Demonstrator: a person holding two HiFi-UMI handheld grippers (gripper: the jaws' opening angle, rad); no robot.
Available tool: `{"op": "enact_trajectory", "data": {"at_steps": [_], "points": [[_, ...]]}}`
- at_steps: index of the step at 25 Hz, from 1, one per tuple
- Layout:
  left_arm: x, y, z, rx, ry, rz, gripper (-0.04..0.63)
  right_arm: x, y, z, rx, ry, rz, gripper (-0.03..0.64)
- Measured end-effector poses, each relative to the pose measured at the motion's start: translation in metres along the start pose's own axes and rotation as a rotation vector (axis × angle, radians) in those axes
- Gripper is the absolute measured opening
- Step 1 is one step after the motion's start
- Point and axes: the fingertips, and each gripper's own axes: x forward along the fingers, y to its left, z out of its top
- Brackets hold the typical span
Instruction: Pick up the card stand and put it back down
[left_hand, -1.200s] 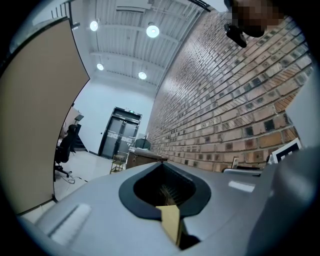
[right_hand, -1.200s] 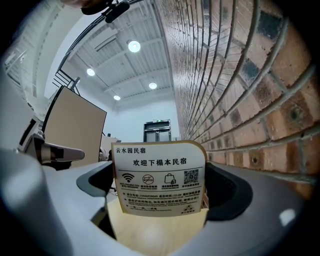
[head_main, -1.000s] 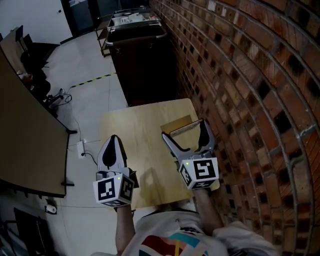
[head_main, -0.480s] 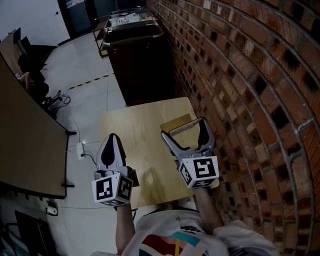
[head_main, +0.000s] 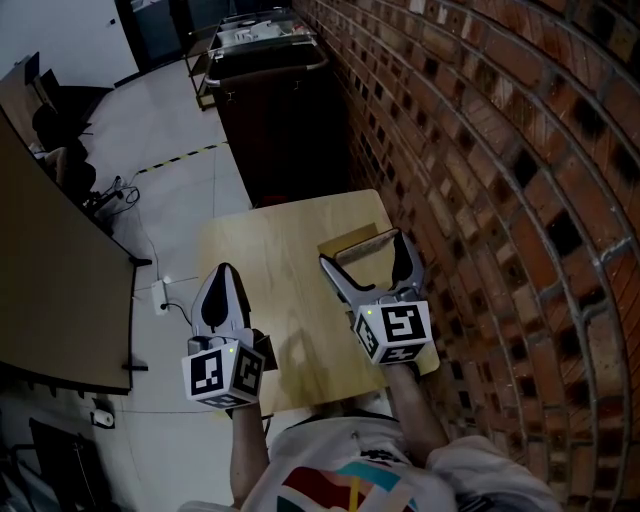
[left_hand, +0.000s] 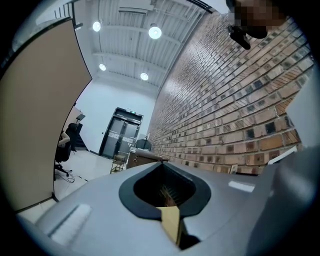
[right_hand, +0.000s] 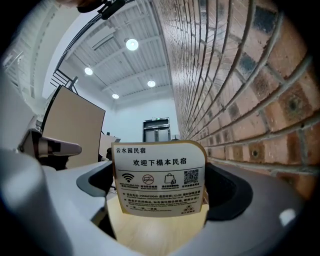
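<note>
Card stand (right_hand: 159, 180), cream, rectangular and printed, stands on the pale wooden table (head_main: 270, 250) between the spread jaws of the right claw (head_main: 366, 256), apparently not yet lifted. The left claw (head_main: 224, 282), pressed together, hangs well apart.

A brick wall (head_main: 480, 150) runs along the table's (head_main: 265, 250) right edge, a dark cabinet (head_main: 285, 120) stands beyond its far edge, a tan partition (head_main: 45, 280) and office chairs (head_main: 62, 108) flank the pale floor (head_main: 165, 120) on the left, and round ceiling lights (left_hand: 155, 32) shine above dark doors (left_hand: 122, 136).
</note>
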Motion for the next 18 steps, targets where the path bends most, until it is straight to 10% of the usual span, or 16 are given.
{"op": "enact_trajectory", "data": {"at_steps": [18], "points": [[0.049,0.065,-0.048,0.047,0.076,0.095,0.005,0.145,-0.047,-0.214,0.036,0.44,-0.057,0.555]]}}
